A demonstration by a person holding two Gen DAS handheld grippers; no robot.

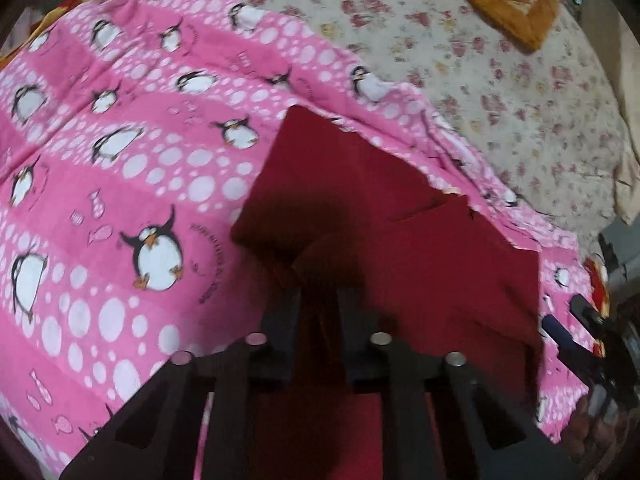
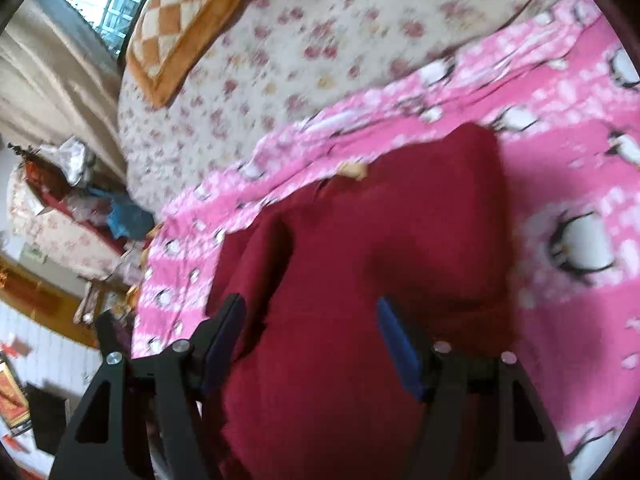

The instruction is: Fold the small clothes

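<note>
A dark red garment lies partly folded on a pink penguin-print blanket. In the left wrist view my left gripper is shut on a bunched fold of the garment at its near edge, and red cloth shows between the two black fingers. In the right wrist view the same garment spreads out under my right gripper. That gripper stands open, its blue pads wide apart above the cloth and pressing on nothing. The right gripper also shows at the right edge of the left wrist view.
The blanket covers a bed with a cream floral sheet. An orange checked cushion lies at the far end by a window. A cluttered chair with clothes stands off the bed's left side.
</note>
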